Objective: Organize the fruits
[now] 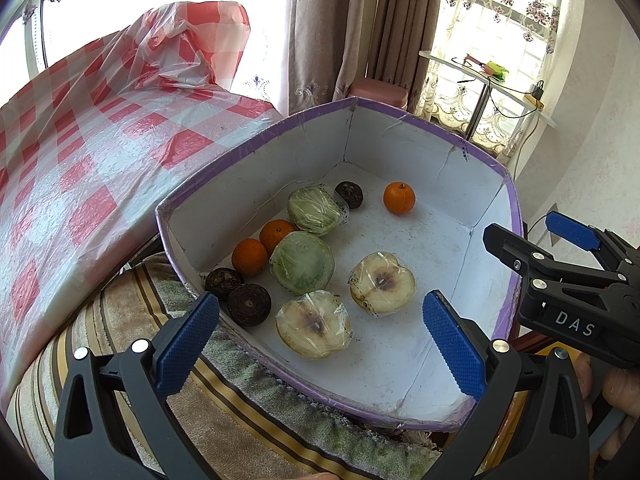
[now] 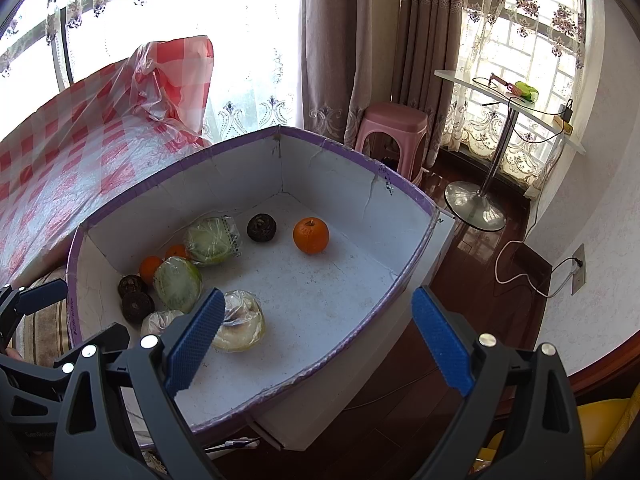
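The fruits sat in the purple-rimmed box [image 1: 256, 136], white inside, and everything below is placed against that box. Three oranges: one alone [image 1: 399, 198] toward the box's far corner, two side by side [image 1: 249, 257] against its left wall. Three dark round fruits too: one [image 1: 349, 195] near the lone orange, two [image 1: 249, 305] tucked into the box's near-left corner. Two green wrapped halves lay rind-up, one [image 1: 316, 211] deeper in the box, one [image 1: 302, 263] nearer its middle. Two more wrapped halves lay cut face up, browned at the core, one [image 1: 314, 323] close to the box's near wall and one [image 1: 382, 282] just to its right. Ten pieces, all inside the box, none held.

The left hand-held gripper [image 1: 320, 338] hung over the box's near rim, angled steeply down, its blue pads [image 1: 454, 346] spread wide with nothing between them but the view of the fruit below. The right hand-held gripper [image 2: 316, 338] tilted down over the box's right side, jaws wide apart too, gripping nothing; its left pad crossed in front of a cut half [image 2: 242, 326] without visibly touching it.

Left of the box lay a red-and-white checked plastic sheet [image 1: 80, 152]; under the box's near edge, a striped cloth [image 1: 248, 404]. Beyond the box stood a pink stool [image 2: 394, 130] and curtains [image 2: 340, 40].
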Motion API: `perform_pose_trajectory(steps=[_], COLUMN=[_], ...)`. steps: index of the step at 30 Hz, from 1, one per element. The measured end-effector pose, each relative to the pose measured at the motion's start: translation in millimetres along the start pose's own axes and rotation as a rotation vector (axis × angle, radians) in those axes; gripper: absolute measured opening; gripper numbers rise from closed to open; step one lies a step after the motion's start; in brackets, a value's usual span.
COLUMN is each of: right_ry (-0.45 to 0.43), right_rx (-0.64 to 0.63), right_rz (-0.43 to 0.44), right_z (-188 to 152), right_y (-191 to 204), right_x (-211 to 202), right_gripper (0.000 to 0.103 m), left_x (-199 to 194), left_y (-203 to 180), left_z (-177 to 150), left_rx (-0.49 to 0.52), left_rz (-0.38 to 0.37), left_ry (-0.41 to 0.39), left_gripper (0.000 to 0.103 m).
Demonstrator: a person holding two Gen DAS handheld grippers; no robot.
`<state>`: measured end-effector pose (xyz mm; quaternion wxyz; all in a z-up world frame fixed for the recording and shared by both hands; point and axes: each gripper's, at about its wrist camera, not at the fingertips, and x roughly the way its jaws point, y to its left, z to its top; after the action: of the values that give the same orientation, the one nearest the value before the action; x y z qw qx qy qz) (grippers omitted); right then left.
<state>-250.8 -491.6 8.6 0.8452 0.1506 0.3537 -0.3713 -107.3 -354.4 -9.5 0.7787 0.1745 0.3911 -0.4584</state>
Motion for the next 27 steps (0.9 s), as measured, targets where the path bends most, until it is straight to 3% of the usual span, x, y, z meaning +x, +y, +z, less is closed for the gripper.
perform_pose_trajectory(steps=[27], right_ry=[0.001], right_rx=[-0.002], right_rz=[0.004], right_z=[-0.2], right_y=[1.8], right_x=[0.7], right_gripper=[0.095], left_x=[0.5], left_y=[-0.6], left_z=[0.1], left_rx=[0.0], left_rz=[0.001], left_ry=[0.0], left_gripper=[0.099])
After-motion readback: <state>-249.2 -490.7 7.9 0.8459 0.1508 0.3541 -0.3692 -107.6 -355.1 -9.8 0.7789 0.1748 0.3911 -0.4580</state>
